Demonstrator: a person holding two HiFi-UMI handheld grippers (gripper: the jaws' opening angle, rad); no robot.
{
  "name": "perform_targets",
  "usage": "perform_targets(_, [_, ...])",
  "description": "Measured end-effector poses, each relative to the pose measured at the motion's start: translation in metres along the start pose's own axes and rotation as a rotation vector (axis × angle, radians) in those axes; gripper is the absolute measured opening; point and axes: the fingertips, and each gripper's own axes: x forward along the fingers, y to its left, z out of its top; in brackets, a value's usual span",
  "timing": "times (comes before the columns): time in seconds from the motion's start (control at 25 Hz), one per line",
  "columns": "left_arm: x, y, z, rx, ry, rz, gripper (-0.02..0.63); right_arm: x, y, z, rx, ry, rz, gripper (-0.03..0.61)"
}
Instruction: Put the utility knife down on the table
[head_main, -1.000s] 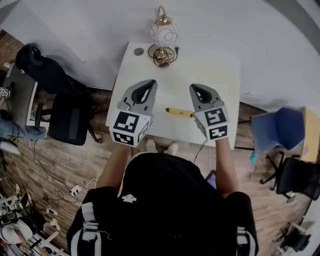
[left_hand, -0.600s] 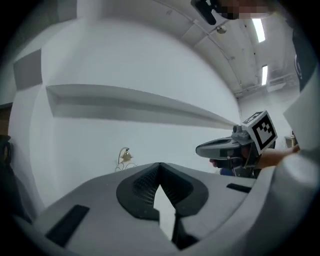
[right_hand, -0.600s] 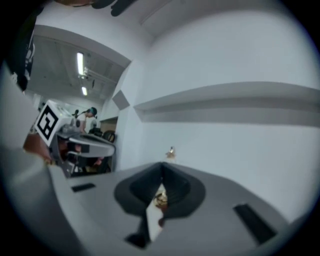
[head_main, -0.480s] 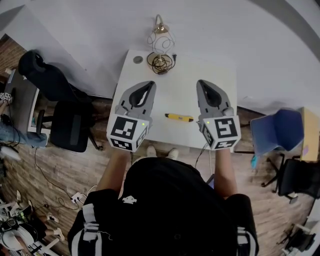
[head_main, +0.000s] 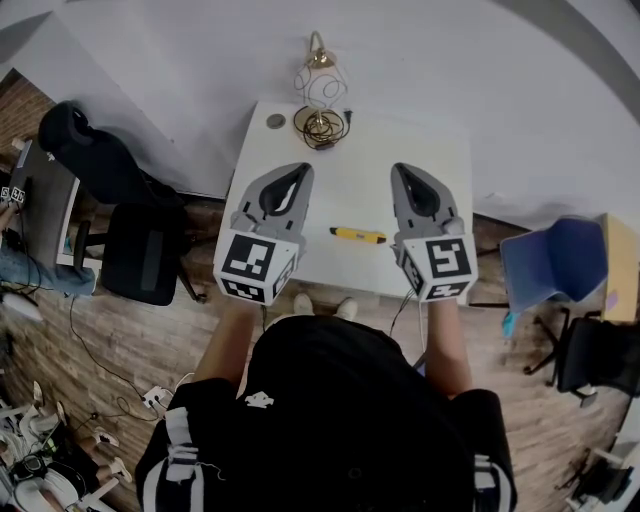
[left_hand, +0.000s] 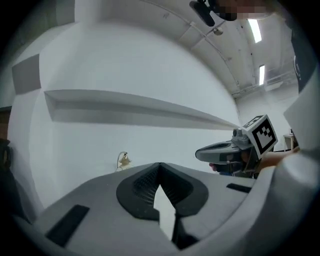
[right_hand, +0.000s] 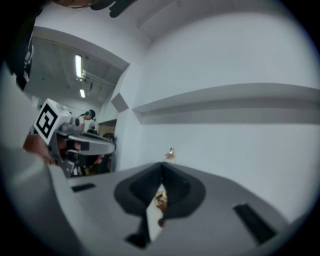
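A black short-sleeved top (head_main: 330, 420) is worn, marked with white stripes on both sleeves (head_main: 172, 445) and a small white logo (head_main: 258, 398). The left tool (head_main: 299, 170) and right tool (head_main: 402, 169) are cased in grey, lined with black pads (left_hand: 137, 187) and capped by black-and-white marker cubes (head_main: 255, 262).

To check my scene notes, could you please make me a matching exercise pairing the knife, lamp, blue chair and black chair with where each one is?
Things: 1 knife; 2 lamp; 3 blue chair; 4 black chair.
Places: A floor, left of the table; B table's far edge; C floor, right of the table; D table's near half.
Pairs: 1-D; 2-B; 3-C; 4-A.
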Motion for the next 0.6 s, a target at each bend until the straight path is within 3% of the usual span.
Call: perform_targets(0.6, [0.002,-0.004,0.01,0.0,-0.022,-0.015,0.015,0.001,0.001,0.0,-0.003,0.017,-0.015,0.034])
